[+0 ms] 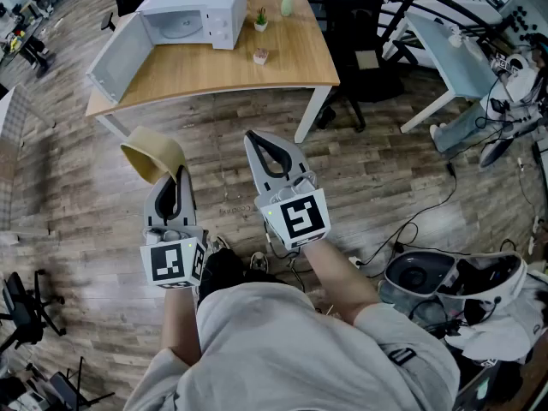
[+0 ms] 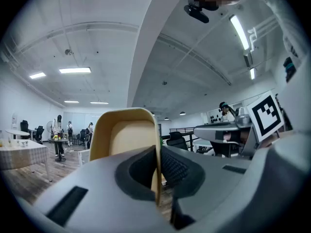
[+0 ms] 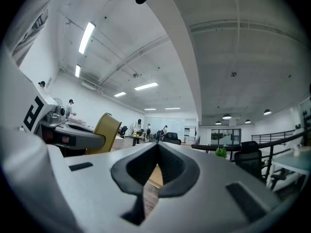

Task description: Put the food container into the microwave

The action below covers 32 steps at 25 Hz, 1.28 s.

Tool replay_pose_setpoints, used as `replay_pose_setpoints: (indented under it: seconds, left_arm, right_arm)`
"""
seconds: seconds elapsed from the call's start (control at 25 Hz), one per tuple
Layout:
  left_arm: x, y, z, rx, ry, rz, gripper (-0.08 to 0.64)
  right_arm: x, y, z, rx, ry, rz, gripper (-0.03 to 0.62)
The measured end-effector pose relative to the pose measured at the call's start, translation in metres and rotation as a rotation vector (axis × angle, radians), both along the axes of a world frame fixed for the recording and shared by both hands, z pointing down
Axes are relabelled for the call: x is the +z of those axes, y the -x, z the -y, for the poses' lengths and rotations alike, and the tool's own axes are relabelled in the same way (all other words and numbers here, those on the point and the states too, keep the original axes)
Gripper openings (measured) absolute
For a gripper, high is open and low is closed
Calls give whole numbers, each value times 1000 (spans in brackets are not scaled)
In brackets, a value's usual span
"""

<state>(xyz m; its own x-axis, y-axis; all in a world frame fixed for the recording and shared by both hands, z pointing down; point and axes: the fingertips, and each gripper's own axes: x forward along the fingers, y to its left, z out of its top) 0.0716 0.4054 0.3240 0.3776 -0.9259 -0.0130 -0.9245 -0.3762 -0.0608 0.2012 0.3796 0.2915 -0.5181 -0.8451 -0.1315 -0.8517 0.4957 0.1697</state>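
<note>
The left gripper [image 1: 175,176] [image 2: 158,178] is all but closed, its pads pinching one thin wall of the tan container [image 1: 152,152] [image 2: 125,135]. The container hangs off the left side of the jaws, tipped on its edge. In the left gripper view its hollow faces back toward the camera, with the long side running up and forward from the tips. The gripper is held about level over the wood floor [image 1: 77,195], in front of the person's body.

The microwave [image 1: 195,8] sits on the far left part of the table [image 1: 287,58], well apart from the container and almost straight ahead of the left gripper. Its door [image 1: 116,54] is swung out to the left, and the cavity is open toward the person. So the carry looks like a plain forward reach with the left hand. The container probably has to be turned flat before it goes in, keeping it right of the door.

Small pots [image 1: 260,20] stand on the table right of the microwave.

The right gripper [image 1: 264,145] [image 3: 156,152] is fully closed on nothing. It hovers just beside the left one and points a little right of the microwave.
</note>
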Motion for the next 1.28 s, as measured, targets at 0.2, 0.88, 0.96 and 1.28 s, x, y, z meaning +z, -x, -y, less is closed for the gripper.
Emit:
replay_pose_setpoints:
  seconds: [0.2,0.88,0.96,1.28]
  left_arm:
    - [7,12,0,25,27,-23,20]
    - [21,92,134,116,50,-56,20]
    - [24,100,146,134,58,-59,20]
    - [43,116,170,209,110,-55,20]
  right_arm:
    - [13,17,-3,15,59,-14,3]
    - [22,101,125,42,87,-30,3]
    - [24,112,136,46,94,-36,3]
    - [38,132,155,52,135,-83,3]
